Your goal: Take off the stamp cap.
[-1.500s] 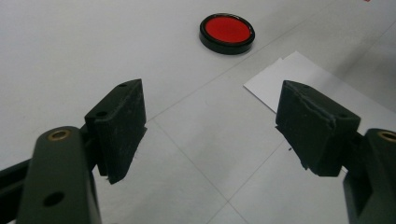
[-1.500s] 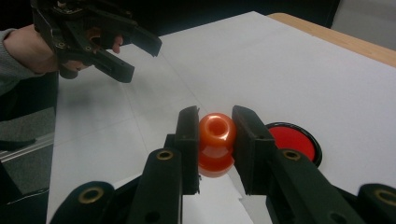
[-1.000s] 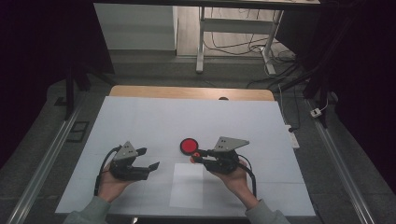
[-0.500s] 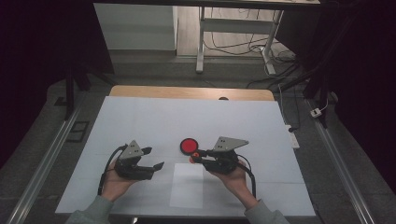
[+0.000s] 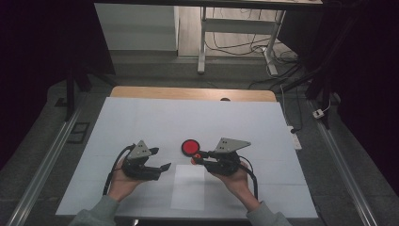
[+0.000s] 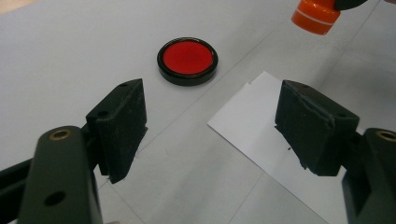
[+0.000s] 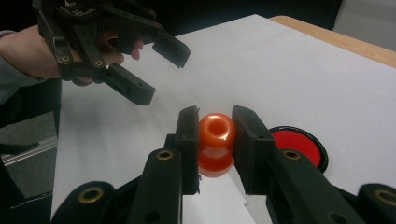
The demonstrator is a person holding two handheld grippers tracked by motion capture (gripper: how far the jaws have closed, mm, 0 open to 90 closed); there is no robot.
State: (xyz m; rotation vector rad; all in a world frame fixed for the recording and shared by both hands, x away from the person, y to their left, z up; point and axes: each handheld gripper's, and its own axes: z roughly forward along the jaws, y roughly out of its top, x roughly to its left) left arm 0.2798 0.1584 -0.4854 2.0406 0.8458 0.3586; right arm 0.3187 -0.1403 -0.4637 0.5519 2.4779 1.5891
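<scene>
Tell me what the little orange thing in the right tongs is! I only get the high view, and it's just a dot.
Observer: It is a glossy orange plastic knob with a ball-shaped head and a narrower neck. The right tongs pinch that head from both sides.
Operator: Is the round red disc beside it just flat?
Observer: It sits inside a shallow black rim, like a small pad in a tin.
Operator: Are the left tongs holding anything?
Observer: No, they stand wide open with nothing between them, and past them lies the corner of the white paper sheet.
</scene>
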